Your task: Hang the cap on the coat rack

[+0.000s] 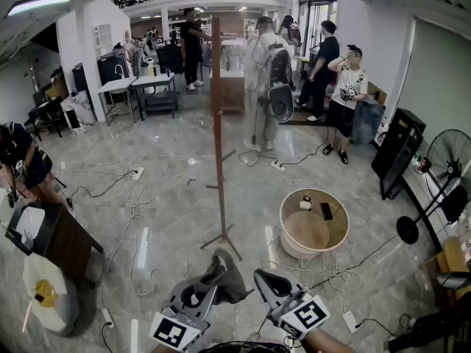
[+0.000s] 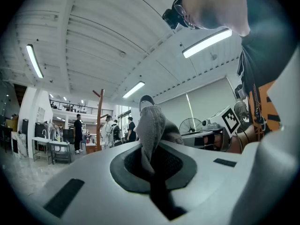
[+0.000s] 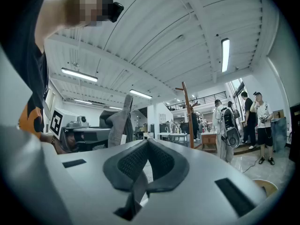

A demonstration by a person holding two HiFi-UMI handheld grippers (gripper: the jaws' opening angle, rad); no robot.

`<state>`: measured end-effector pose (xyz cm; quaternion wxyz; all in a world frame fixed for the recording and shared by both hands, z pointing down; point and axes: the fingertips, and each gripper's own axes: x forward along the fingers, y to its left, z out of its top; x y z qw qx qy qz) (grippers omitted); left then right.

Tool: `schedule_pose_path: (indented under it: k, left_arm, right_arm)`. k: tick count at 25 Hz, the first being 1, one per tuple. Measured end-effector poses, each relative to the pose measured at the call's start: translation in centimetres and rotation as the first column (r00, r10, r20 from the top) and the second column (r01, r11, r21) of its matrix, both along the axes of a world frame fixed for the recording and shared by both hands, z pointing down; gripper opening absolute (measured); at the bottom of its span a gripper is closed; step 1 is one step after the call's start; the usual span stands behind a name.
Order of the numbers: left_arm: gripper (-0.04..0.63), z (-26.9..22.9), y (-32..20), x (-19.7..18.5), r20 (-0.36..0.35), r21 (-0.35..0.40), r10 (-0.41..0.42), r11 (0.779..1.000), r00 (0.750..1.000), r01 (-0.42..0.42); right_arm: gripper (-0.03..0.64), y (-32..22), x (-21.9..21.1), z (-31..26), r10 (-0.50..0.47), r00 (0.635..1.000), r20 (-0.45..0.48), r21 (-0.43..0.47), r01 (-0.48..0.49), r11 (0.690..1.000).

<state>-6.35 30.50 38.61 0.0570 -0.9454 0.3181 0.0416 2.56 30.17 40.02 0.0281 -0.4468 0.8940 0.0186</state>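
The grey cap [image 1: 227, 279] is hanging low in front of the coat rack [image 1: 218, 123], well apart from its foot and on the near side of it in the head view. It is not touching the pole or any peg. The left gripper [image 1: 208, 289] is pinching the cap: in the left gripper view its jaws are closing tight on a fold of the grey cloth [image 2: 151, 130], which is standing up above the pads [image 2: 140, 161], with the rack's pole showing far off to the left behind it.

The right gripper [image 1: 261, 276] is hovering just beside the cap, on the side right of the rack's foot, without touching it. In the right gripper view its jaws are resting together with nothing between them, and the cap [image 3: 123, 121] is showing to the left while the rack [image 3: 187, 116] is standing further off to the right.

A round beige tub [image 1: 340, 230] is sitting on the floor [image 1: 147, 153] to the right of the rack's foot, with a few small things lying inside. Cables are trailing over the floor around the foot. A person in a white suit [image 1: 265, 79] is standing beyond the rack, and a standing fan [image 1: 449, 157] is at the far right of it.
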Motion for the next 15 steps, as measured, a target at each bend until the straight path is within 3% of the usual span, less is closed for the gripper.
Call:
schedule_pose_path:
  k: [8,15]
  left_arm:
    - [0.031,-0.2,-0.3,0.7,0.025,0.015,0.013,1.000,1.000,-0.014]
    - [0.030,-0.1,-0.4,1.5,0.024,0.004,0.015,1.000,1.000,-0.015]
  right_arm:
    - [0.014,-0.3,0.5,0.1,0.011,1.000,-0.004,-0.008,-0.011,1.000]
    - [0.014,0.2,0.1,-0.2,-0.056,0.998,0.010,-0.001,0.056,0.998]
